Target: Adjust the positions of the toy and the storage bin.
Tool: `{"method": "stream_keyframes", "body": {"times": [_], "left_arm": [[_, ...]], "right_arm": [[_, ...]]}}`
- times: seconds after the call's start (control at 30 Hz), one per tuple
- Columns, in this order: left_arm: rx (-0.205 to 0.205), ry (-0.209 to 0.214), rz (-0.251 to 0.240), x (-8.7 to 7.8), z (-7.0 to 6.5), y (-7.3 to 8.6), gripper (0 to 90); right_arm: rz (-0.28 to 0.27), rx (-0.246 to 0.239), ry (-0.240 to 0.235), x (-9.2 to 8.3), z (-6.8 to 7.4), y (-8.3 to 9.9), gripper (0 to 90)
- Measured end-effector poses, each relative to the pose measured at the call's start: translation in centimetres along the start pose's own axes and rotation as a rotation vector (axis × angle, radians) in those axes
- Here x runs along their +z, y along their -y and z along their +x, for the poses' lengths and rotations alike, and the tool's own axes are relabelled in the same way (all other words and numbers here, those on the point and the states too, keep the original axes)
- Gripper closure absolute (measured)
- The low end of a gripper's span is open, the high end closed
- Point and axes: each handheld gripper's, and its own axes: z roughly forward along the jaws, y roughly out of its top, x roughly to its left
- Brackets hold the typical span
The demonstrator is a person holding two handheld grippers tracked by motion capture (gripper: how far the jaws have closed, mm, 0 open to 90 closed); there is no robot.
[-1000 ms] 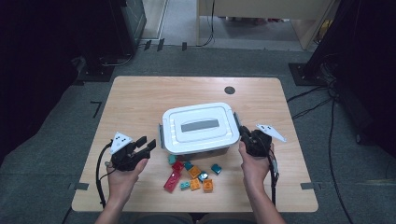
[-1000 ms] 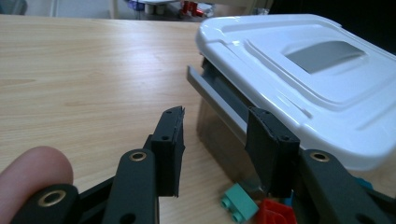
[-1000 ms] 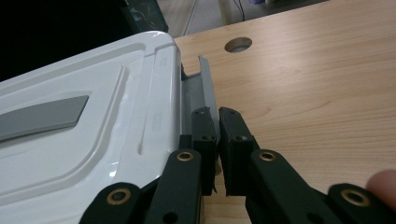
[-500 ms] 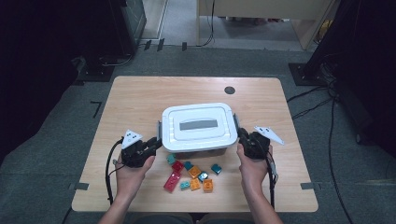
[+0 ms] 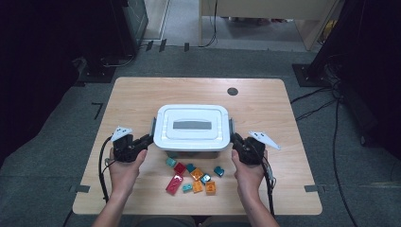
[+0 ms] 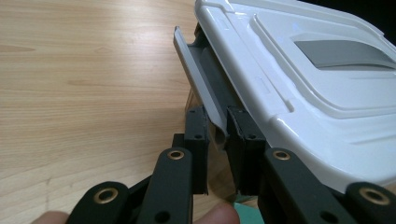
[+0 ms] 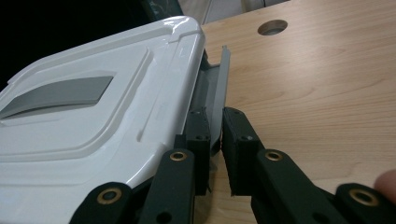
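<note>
A white box with a grey-panelled lid [image 5: 191, 125] stands mid-table. My left gripper [image 5: 147, 140] is at its left side; its jaws have just been closing and now pinch the near end of the grey left latch [image 6: 196, 70], seen between the left gripper's jaws [image 6: 217, 119]. On the opposite side my right gripper [image 5: 235, 140] is shut on the grey right latch [image 7: 219, 79], with the thin flap between its pads [image 7: 215, 116]. Both latches stick out from the lid [image 7: 93, 102]. Several small coloured bricks [image 5: 194, 177] lie in front of the box, between the person's hands.
A round cable hole [image 5: 232, 91] is in the wooden table top [image 5: 137, 99] behind the box at the right. Bare wood lies left and right of the box. Cables and dark equipment stand on the floor around the table.
My left gripper has moved right, up to the box, and its jaws have closed on the left latch. The right gripper has stayed on the right latch.
</note>
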Motion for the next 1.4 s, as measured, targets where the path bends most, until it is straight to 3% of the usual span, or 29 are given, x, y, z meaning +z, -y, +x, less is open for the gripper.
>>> {"method": "stream_keyframes", "body": {"times": [0.27,0.33,0.67,0.73,0.8,0.87,0.97,1.07,1.2,1.3,1.33,1.4], "left_arm": [[-0.028,0.011,0.002,-0.8,1.3,0.1,80.9],[-0.028,-0.001,0.001,-1.1,1.5,0.1,81.2],[-0.033,0.029,-0.011,-1.9,2.1,0.6,79.8],[-0.033,0.038,-0.026,-2.2,2.3,0.6,73.0],[-0.022,0.001,-0.049,-2.8,2.5,0.6,64.9],[-0.018,-0.047,-0.056,-3.3,2.7,0.6,50.2],[-0.023,-0.088,-0.054,-4.0,3.4,0.8,39.8],[-0.018,-0.124,-0.038,-4.6,4.2,1.5,29.3],[0.003,-0.165,0.002,-4.8,5.3,3.4,22.2],[0.014,-0.187,0.04,-4.4,6.2,5.2,17.7],[0.024,-0.204,0.054,-4.2,6.5,5.7,16.8],[0.045,-0.24,0.082,-3.8,7.0,6.6,14.6]], "right_arm": [[0.019,0.0,-0.031,0.0,1.1,0.4,81.7],[0.03,0.018,-0.043,-0.2,1.3,0.5,81.4],[0.034,-0.01,-0.07,-0.6,1.8,0.5,79.7],[0.021,-0.049,-0.066,-1.0,1.7,0.1,73.9],[0.005,-0.101,-0.049,-1.4,1.6,-0.5,66.9],[0.001,-0.127,-0.061,-1.7,1.4,-1.1,58.2],[-0.006,-0.209,-0.07,-2.0,1.0,-2.1,50.3],[-0.008,-0.272,-0.102,-2.4,0.5,-3.1,48.5],[-0.028,-0.355,-0.188,-2.7,0.0,-4.5,48.4],[-0.026,-0.485,-0.196,-2.8,0.1,-5.5,42.0],[-0.017,-0.493,-0.206,-2.8,0.3,-5.8,38.2],[0.022,-0.494,-0.274,-2.7,0.6,-6.5,31.8]]}}
